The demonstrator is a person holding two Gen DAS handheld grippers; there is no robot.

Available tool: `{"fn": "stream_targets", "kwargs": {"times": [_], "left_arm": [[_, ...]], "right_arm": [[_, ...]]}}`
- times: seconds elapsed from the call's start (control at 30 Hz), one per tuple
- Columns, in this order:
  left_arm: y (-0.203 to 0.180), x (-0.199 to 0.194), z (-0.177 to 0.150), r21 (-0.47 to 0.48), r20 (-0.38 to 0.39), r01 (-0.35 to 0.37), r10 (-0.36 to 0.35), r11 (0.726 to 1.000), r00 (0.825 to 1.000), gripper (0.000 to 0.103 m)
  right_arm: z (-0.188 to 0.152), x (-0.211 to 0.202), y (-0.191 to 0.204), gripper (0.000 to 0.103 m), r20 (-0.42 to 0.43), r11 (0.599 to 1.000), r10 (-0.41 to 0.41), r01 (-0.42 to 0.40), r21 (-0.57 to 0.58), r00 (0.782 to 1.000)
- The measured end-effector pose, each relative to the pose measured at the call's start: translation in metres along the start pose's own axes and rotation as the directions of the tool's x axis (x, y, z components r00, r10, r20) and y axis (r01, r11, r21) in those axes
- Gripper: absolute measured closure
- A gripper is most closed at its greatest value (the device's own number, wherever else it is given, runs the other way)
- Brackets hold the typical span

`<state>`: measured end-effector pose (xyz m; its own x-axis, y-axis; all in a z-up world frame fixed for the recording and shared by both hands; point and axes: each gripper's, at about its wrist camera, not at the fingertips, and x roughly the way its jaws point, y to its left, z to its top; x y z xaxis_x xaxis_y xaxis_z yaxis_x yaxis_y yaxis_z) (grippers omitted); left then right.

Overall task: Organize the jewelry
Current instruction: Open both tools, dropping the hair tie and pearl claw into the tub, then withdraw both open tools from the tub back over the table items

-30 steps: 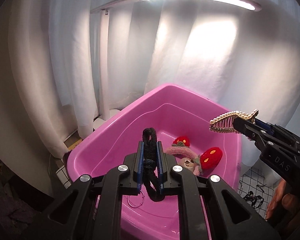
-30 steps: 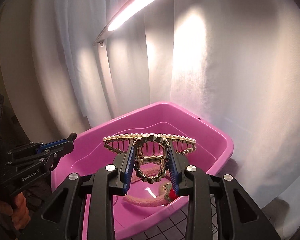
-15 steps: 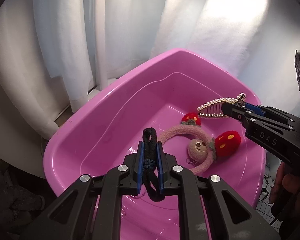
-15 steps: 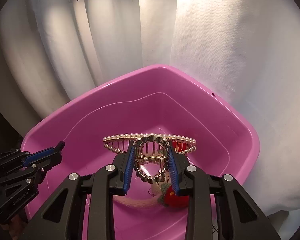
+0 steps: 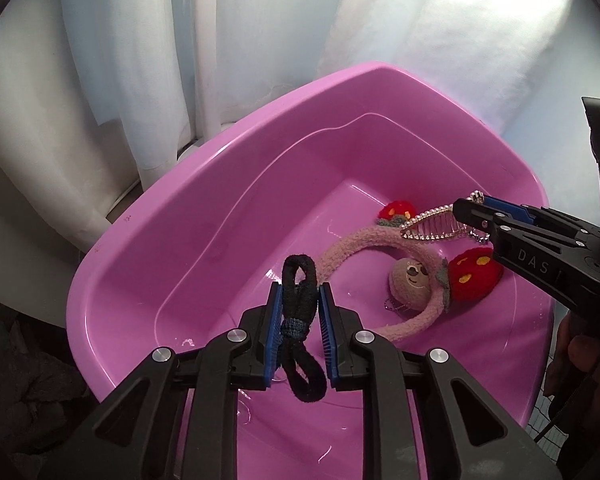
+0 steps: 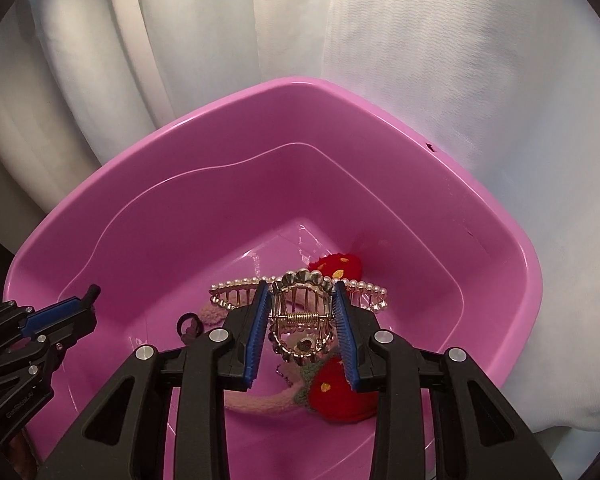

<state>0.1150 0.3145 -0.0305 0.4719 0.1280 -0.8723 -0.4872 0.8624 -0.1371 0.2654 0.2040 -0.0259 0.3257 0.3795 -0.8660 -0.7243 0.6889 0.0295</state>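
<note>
A pink plastic tub (image 5: 340,74) (image 6: 300,82) fills both views. On its floor lies a fluffy pink headband (image 5: 356,248) (image 6: 259,400) with red plush balls and a small plush face. My left gripper (image 5: 300,292) (image 6: 87,300) hangs over the tub's near side. Its jaws are opening, and the black hair tie (image 5: 297,320) still sits between the pads, touching them. My right gripper (image 6: 301,286) (image 5: 470,216) is low over the headband. Its jaws are opening too, with the gold pearl hair claw (image 6: 300,316) (image 5: 432,228) still caught between its pads.
White curtains (image 5: 420,20) (image 6: 460,60) hang close behind the tub. A person's hand (image 5: 576,364) holds the right gripper at the frame's edge. A small dark ring-shaped item (image 6: 187,326) lies in the tub on the left. Gridded surface (image 5: 540,428) shows beside the tub.
Both grippers tilted down and sank toward the tub, so the lamp left view. The claw now hangs just above the headband. Both pairs of pads stand slightly wider around their items.
</note>
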Motion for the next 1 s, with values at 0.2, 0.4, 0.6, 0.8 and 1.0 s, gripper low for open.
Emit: {"fn": "stream_targets", "kwargs": {"times": [0.2, 0.4, 0.6, 0.8, 1.0], "left_arm": [[-0.004, -0.005, 0.000, 0.034, 0.029, -0.041, 0.040, 0.999, 0.999, 0.039], [-0.004, -0.012, 0.002, 0.040, 0.057, -0.057, 0.055, 0.998, 0.997, 0.025], [-0.003, -0.015, 0.002, 0.044, 0.066, -0.068, 0.065, 0.997, 0.996, 0.025], [-0.003, -0.020, 0.002, 0.045, 0.077, -0.074, 0.070, 0.996, 0.995, 0.025], [-0.004, -0.024, 0.002, 0.039, 0.081, -0.075, 0.071, 0.996, 0.994, 0.025]], "right_arm": [[0.003, -0.001, 0.001, 0.054, 0.014, 1.000, -0.002, 0.002, 0.007, 1.000], [0.001, -0.004, -0.001, 0.054, 0.020, 1.000, 0.005, -0.005, 0.013, 1.000], [-0.004, -0.016, -0.004, 0.054, 0.038, 1.000, 0.016, -0.017, 0.010, 0.999], [-0.007, -0.027, -0.002, 0.053, 0.055, 1.000, 0.025, -0.026, 0.005, 0.998], [-0.009, -0.034, 0.000, 0.053, 0.061, 1.000, 0.030, -0.030, -0.002, 0.998]]}}
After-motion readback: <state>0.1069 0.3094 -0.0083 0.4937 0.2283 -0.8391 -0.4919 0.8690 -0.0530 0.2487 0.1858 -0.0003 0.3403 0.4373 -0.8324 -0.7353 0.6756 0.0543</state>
